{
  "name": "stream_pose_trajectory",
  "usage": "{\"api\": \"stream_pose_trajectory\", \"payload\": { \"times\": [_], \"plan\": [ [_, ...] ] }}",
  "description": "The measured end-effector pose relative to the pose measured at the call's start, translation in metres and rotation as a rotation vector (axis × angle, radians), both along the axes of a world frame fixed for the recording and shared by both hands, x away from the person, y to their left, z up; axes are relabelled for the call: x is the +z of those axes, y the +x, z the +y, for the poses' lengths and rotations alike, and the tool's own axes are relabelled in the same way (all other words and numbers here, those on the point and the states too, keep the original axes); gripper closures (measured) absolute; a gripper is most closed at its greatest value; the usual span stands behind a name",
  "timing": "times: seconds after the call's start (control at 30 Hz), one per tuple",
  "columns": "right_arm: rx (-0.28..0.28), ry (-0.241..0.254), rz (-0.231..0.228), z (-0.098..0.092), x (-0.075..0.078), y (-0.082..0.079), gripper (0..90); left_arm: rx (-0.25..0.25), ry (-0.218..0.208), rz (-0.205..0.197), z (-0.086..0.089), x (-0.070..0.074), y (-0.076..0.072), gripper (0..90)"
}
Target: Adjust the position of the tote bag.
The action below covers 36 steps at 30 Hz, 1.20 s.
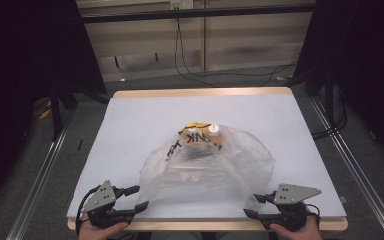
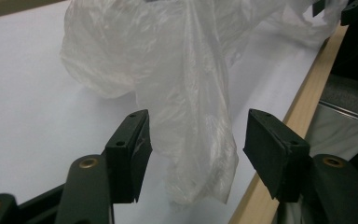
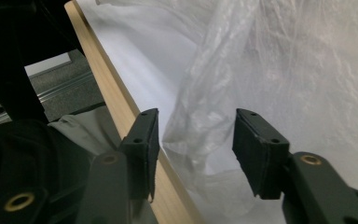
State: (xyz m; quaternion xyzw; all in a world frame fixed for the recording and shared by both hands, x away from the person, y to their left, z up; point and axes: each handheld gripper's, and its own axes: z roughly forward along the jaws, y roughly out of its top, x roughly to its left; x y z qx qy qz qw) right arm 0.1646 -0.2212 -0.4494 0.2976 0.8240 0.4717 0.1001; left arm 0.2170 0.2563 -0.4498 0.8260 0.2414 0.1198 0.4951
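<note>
Looking from the near wooden edge of the table (image 1: 130, 225) outward, I take the plastic bag (image 1: 207, 165) as my landmark. My left gripper (image 1: 142, 199) stands at the bag's near-left corner, with jaws apart; in the left gripper view a hanging flap of the bag (image 2: 191, 140) lies between the pads (image 2: 133, 149) without either pad pressing on it, so it is released. My right gripper (image 1: 252, 205) sits at the bag's near-right corner, also released, and a crumpled fold of film (image 3: 191, 135) stands in its gap, untouched as far as I can judge. Both grippers are about equally near the bag. It lies forward of them with its long axis across the table, from left to right. Beyond, inside the bag's far part, I see an orange-and-yellow package (image 1: 200, 137) with a white cap.
</note>
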Motion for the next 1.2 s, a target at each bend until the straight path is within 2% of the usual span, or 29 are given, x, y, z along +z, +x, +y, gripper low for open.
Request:
{"api": "stream_pose_trajectory", "payload": {
  "times": [0.1, 0.13, 0.23, 0.3, 0.4, 0.47, 0.5, 0.53, 0.6, 0.67, 0.8, 0.83, 0.87, 1.03, 1.07, 1.2],
  "plan": [
    [-0.002, -0.008, 0.02, -0.001, -0.003, 0.004, 60.6, -0.013, 0.009, 0.016, -0.005, -0.003, 0.004, 39.8],
    [-0.005, -0.012, 0.019, -0.001, -0.004, 0.004, 64.0, -0.025, 0.028, 0.021, -0.008, -0.004, 0.005, 40.5],
    [-0.005, -0.006, 0.022, -0.003, -0.003, 0.004, 75.9, -0.024, 0.049, 0.03, -0.01, -0.005, 0.006, 48.8],
    [-0.004, 0.002, 0.021, -0.003, -0.002, 0.004, 83.6, -0.018, 0.056, 0.044, -0.009, -0.006, 0.007, 58.9],
    [0.0, 0.002, 0.019, -0.003, -0.002, 0.005, 87.6, -0.035, 0.059, 0.055, -0.007, -0.006, 0.011, 73.6],
    [-0.005, -0.002, 0.014, -0.003, -0.001, 0.005, 88.5, -0.049, 0.045, 0.065, -0.006, -0.005, 0.011, 81.1],
    [-0.007, 0.004, 0.014, -0.004, -0.001, 0.005, 88.9, -0.049, 0.034, 0.058, -0.005, -0.004, 0.011, 86.0],
    [-0.009, 0.01, 0.012, -0.005, 0.0, 0.005, 89.0, -0.047, 0.013, 0.062, -0.005, -0.004, 0.01, 87.7],
    [-0.008, 0.026, 0.009, -0.006, 0.001, 0.006, 89.1, -0.046, -0.001, 0.061, -0.003, -0.002, 0.008, 88.5],
    [-0.005, 0.063, 0.009, -0.009, 0.003, 0.007, 89.3, -0.065, -0.038, 0.055, -0.001, -0.001, 0.007, 89.0],
    [-0.005, 0.073, -0.013, -0.011, 0.008, 0.009, 89.4, -0.065, -0.072, 0.042, 0.0, 0.004, 0.003, 88.9],
    [-0.001, 0.077, -0.016, -0.011, 0.009, 0.01, 89.5, -0.069, -0.068, 0.035, 0.001, 0.006, 0.003, 88.9],
    [0.0, 0.081, -0.024, -0.011, 0.01, 0.011, 89.5, -0.069, -0.088, 0.033, 0.001, 0.007, 0.002, 88.9],
    [0.01, 0.087, -0.048, -0.01, 0.017, 0.013, 89.6, -0.067, -0.112, 0.02, 0.002, 0.014, 0.002, 88.9],
    [0.009, 0.096, -0.056, -0.01, 0.02, 0.014, 89.6, -0.066, -0.128, 0.014, 0.002, 0.015, 0.002, 88.9],
    [0.014, 0.116, -0.078, -0.01, 0.028, 0.017, 89.7, -0.081, -0.145, -0.002, 0.001, 0.023, 0.001, 89.0]
  ]
}}
